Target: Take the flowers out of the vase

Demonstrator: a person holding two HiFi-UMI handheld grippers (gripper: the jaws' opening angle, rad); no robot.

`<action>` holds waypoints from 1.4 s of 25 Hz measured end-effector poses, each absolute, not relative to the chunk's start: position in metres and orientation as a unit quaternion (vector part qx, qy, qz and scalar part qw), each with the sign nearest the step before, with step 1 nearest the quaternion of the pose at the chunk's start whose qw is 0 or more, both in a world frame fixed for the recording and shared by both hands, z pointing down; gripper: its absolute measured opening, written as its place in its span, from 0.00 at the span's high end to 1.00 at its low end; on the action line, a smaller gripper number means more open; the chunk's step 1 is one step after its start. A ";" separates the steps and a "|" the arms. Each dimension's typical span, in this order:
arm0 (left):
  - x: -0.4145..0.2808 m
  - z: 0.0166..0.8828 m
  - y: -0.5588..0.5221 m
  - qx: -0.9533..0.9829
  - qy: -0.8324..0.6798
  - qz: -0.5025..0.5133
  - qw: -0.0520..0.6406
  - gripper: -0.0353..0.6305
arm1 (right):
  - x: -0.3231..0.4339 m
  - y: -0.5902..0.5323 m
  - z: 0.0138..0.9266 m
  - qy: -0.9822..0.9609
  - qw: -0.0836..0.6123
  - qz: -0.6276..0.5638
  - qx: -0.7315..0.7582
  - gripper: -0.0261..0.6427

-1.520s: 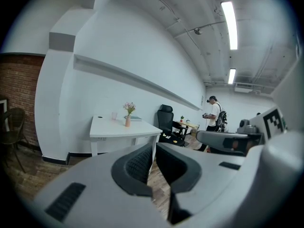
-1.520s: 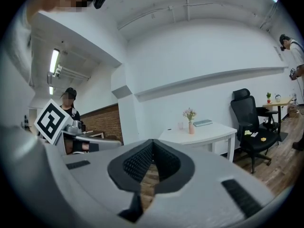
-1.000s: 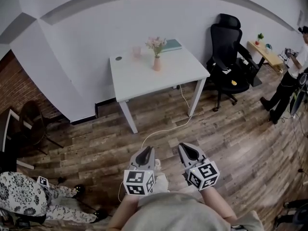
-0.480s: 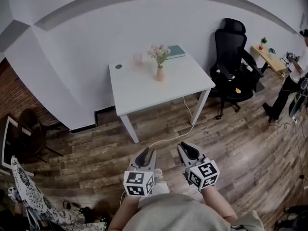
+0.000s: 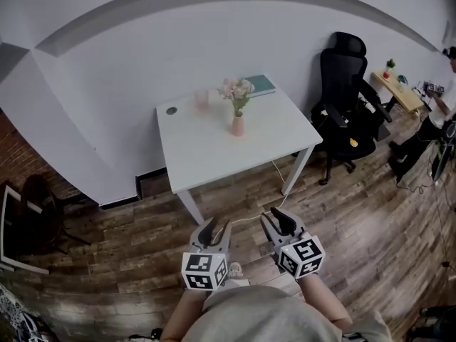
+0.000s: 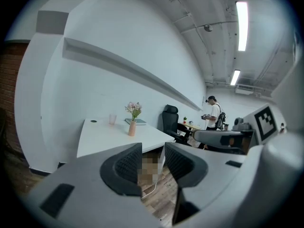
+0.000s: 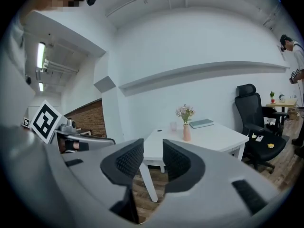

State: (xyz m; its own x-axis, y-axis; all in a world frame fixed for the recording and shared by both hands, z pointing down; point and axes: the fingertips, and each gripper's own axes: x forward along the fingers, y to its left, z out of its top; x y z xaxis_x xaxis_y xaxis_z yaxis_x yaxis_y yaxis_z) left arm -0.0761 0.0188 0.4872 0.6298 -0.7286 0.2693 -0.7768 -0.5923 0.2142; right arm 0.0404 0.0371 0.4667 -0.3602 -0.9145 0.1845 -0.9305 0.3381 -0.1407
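A slim pink vase (image 5: 237, 125) with pale pink flowers (image 5: 236, 89) stands upright near the middle of a white table (image 5: 206, 155) against the wall. Both grippers hang low over the wooden floor, well short of the table. The jaws of my left gripper (image 5: 214, 228) are opening, with nothing between them. My right gripper (image 5: 278, 219) is opening too, also with nothing between its jaws. In the left gripper view the vase (image 6: 132, 128) stands far beyond the left gripper (image 6: 153, 160). In the right gripper view the vase (image 7: 186, 132) is far ahead of the right gripper (image 7: 153, 158).
A pink cup (image 5: 201, 100) and a green book (image 5: 260, 85) lie at the table's back. A black office chair (image 5: 345, 98) stands right of it, a person (image 5: 445, 77) and a small wooden desk (image 5: 395, 84) farther right. A white cable (image 5: 278, 177) trails on the floor.
The table has come closer and lower in the head view as I walked toward it. Both grippers' jaws have spread apart. The patterned cloth at lower left has left the view.
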 end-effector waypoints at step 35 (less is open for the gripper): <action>-0.057 0.506 -0.162 0.893 -0.409 0.098 0.162 0.70 | 0.065 -0.150 0.475 -0.810 0.037 0.115 0.574 0.69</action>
State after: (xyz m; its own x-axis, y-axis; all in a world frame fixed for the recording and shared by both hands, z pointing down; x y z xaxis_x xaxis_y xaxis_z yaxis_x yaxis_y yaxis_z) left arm -0.0568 -0.1624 0.5061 0.6465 -0.6980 0.3080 -0.7617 -0.6134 0.2085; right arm 0.0652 -0.1504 0.4753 -0.3394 -0.9208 0.1923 -0.9378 0.3155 -0.1447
